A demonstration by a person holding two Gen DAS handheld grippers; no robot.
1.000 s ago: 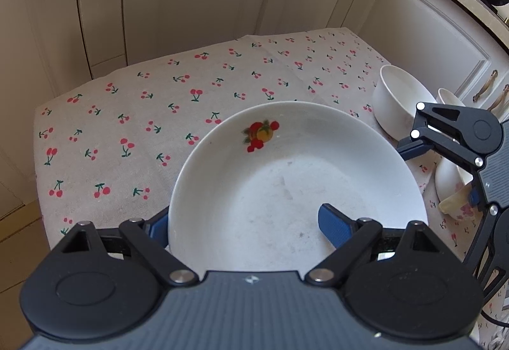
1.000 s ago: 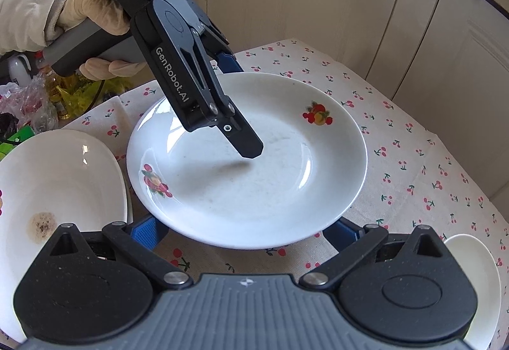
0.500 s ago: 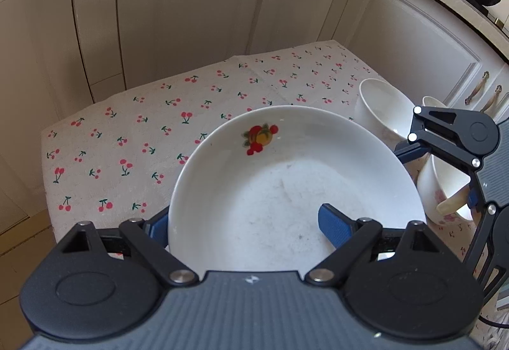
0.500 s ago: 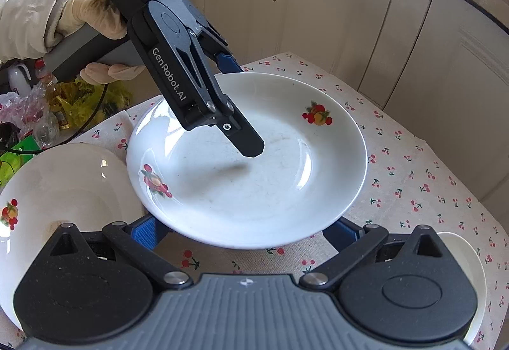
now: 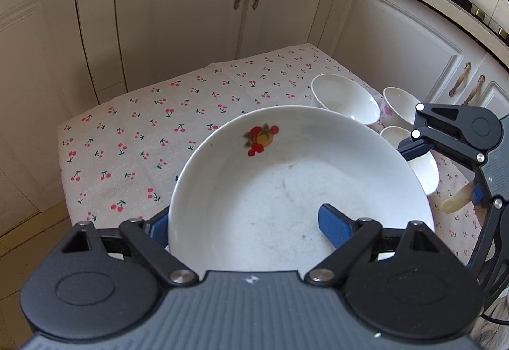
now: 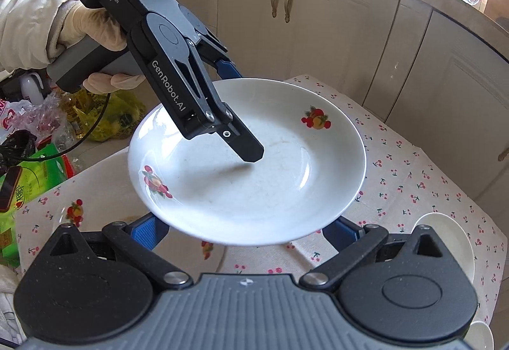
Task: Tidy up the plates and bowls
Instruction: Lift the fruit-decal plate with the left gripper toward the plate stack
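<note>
1. Standing behind the plate [image 5: 286, 184], cream cabinets [image 5: 191, 16] fill the background in both views.
2. The table [image 5: 191, 101], under a cherry-print cloth, lies below the plate and runs out beyond its far and left rims.
3. The plate is white with fruit prints on its rim and faint smears in its well. It hangs clear above the table, roughly level.
4. The left gripper [image 5: 241, 219] pinches the plate's near-left edge. One blue pad lies on the inner slope and the other is tucked under the rim. In the right wrist view its upper finger reaches into the well.
5. The right gripper [image 6: 245, 232] has its jaws spread wide under the plate's opposite rim. The fingertips are hidden beneath it, so I cannot tell whether they touch.
6. A gloved hand [image 6: 82, 28] grips the left gripper's handle, up and left of the plate in the right wrist view.
7. A white bowl [image 5: 345, 98] sits on the table just past the plate's far-right rim.
8. A cup [image 5: 397, 105] stands right of that bowl, farther from the plate.
</note>
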